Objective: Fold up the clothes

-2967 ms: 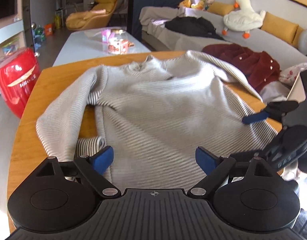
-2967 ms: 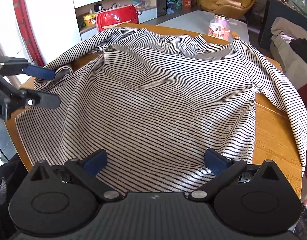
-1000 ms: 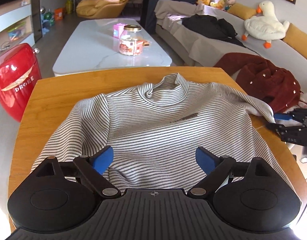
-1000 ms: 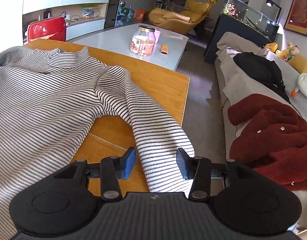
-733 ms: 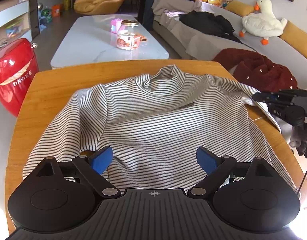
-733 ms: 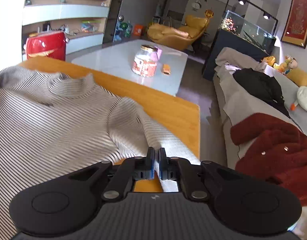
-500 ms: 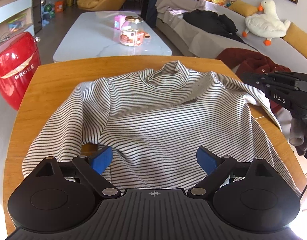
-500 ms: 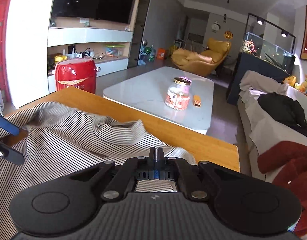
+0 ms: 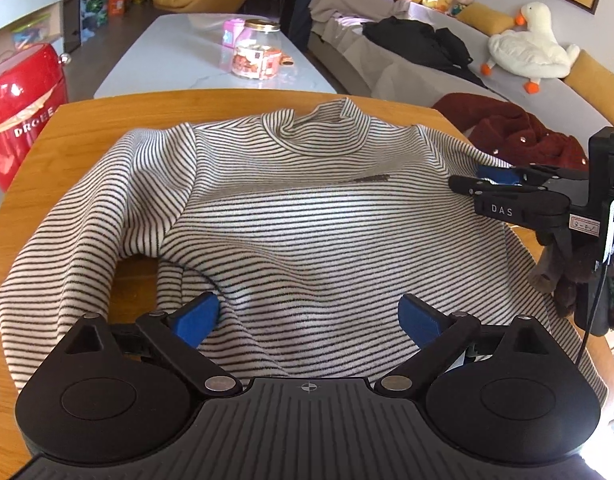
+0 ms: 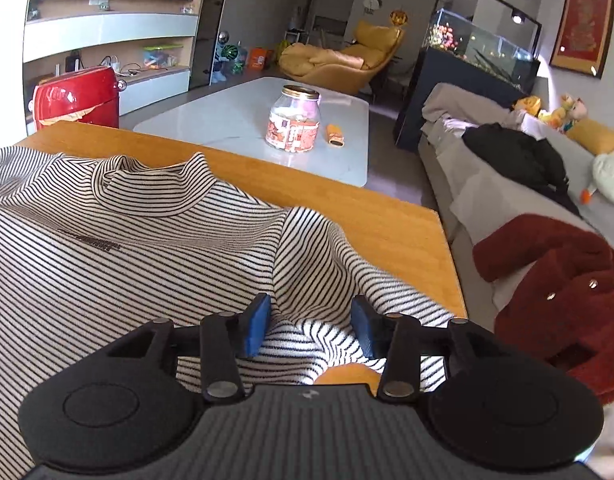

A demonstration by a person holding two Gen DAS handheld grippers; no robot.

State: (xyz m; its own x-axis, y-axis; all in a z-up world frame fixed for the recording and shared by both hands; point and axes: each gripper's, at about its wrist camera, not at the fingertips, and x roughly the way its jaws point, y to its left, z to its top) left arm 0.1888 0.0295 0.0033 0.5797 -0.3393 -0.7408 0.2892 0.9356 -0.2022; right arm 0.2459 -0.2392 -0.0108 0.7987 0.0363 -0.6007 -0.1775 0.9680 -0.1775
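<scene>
soft stripey knit, grab it by the seams and cuffs

the striped sweater (image 9: 307, 216) is spread face up on the wooden table (image 9: 79, 120), collar on the far side from both tongs and hem right under the left gripper (image 9: 307, 316). that one hangs over the bottom edge with its blue pads wide apart, nothing between them.

the right gripper (image 10: 307, 320) sits over the sweater's right sleeve (image 10: 347, 280), just past the shoulder seam. its pads are parted too, with a bunched ridge of striped fabric lying in the gap. doesn't look pinched to me, the pads aren't touching the cloth from what i can see.

handling guess: light, floppy knit, a bit stretchy, zero stiffness. it already ripples and humps up ahead of the left tongs, so dragging it will wrinkle it more. it won't slip on the wood much, but a thin single layer can slide out of smooth pads. i'd take hold where it's doubled up: the cuff, the shoulder seam, or that bunched ridge between the right tongs. for the body, pinch the hem corner near the left tongs' left pad, beside the left sleeve (image 9: 67, 248).

nothing fragile here, worst case is a crooked fold.
</scene>
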